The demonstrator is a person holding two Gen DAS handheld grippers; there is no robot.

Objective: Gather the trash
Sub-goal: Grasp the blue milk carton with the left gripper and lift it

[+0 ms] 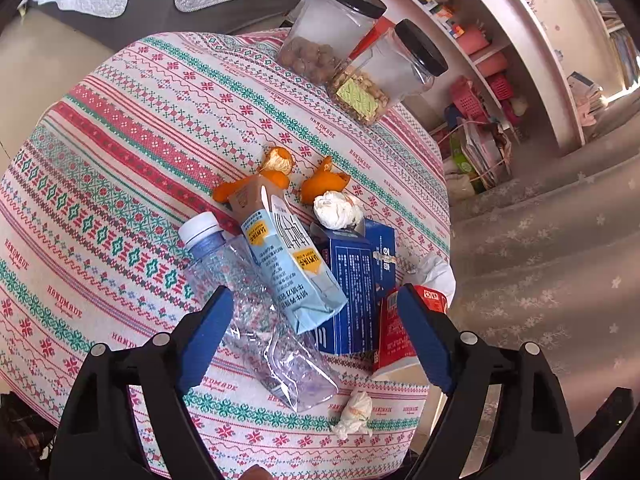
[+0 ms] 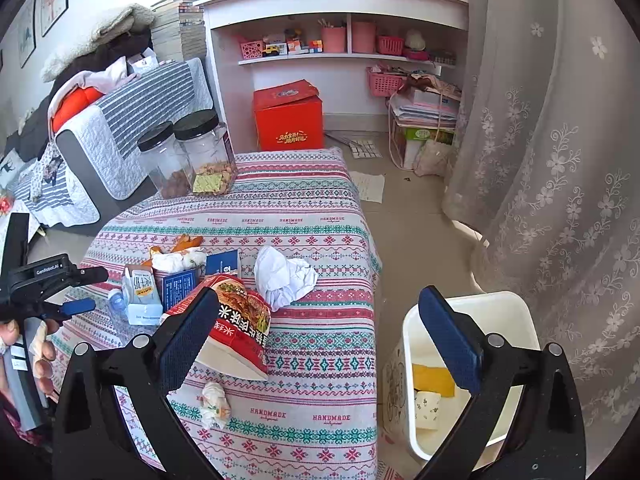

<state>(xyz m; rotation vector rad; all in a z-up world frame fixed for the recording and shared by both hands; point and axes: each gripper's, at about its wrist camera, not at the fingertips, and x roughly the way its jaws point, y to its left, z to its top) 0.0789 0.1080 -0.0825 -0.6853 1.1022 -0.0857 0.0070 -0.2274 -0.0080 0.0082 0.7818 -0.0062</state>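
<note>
A pile of trash lies on the patterned tablecloth [image 1: 120, 160]: a crushed clear bottle [image 1: 264, 320], a light blue milk carton [image 1: 292, 264], a dark blue box [image 1: 356, 280], a red snack bag [image 1: 394, 340], a crumpled tissue [image 1: 338, 210], orange peels [image 1: 280, 164] and a small twisted wrapper [image 1: 354, 412]. My left gripper [image 1: 316, 320] hovers open over the bottle and cartons, its pads apart from them. My right gripper [image 2: 318, 336] is open and empty, between the red snack bag [image 2: 240, 320] and a white bin [image 2: 508, 320] on the floor. White crumpled paper [image 2: 284, 276] lies beyond the bag.
Two black-lidded jars [image 2: 188, 156] stand at the table's far corner. A red box [image 2: 288, 120] sits on the floor by the white shelf [image 2: 340, 0]. A lace curtain [image 2: 560, 160] hangs right of the bin. A sofa [image 2: 100, 140] borders the table's left.
</note>
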